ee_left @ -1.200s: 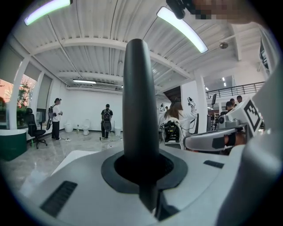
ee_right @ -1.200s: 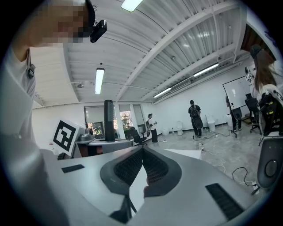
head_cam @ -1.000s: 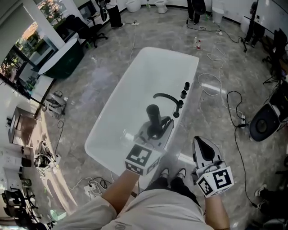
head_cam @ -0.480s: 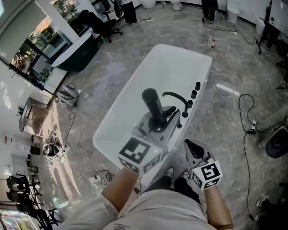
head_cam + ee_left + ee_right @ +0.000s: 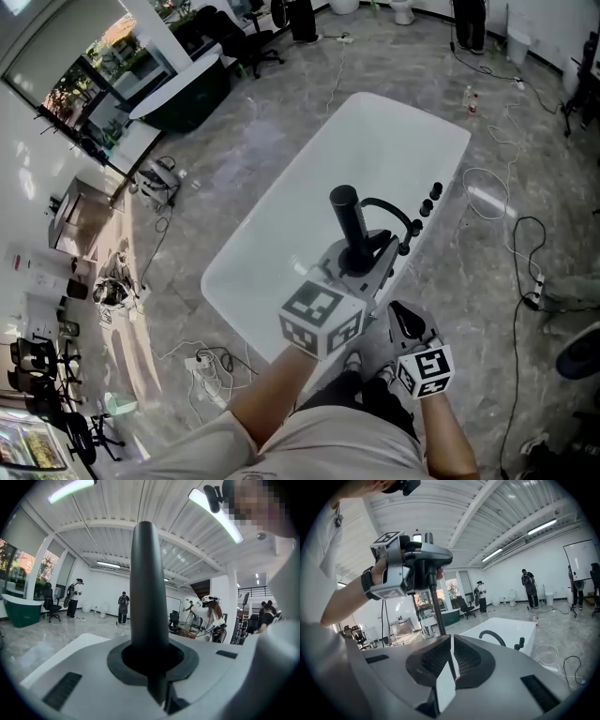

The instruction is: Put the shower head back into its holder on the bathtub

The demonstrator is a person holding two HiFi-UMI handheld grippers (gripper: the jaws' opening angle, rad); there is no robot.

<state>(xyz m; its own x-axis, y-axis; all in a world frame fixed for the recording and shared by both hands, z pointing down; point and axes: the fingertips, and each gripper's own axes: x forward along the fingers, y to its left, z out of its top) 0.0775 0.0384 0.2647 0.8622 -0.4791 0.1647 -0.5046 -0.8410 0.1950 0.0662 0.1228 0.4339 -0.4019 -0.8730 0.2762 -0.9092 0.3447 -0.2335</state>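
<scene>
White bathtub [image 5: 300, 187] sits mid-floor. Left hand-held gripper [image 5: 362, 262] hangs over the tub's near right rim, clamped on the black shower head [image 5: 349, 220]. Right hand-held gripper [image 5: 405, 319] is lower, right of the tub, jaws pressed together, nothing between them. Shower head stands upright just beside the black faucet [image 5: 392, 208], its hose [image 5: 437, 611] hanging below. Small knobs [image 5: 431, 195] line the right rim.
</scene>
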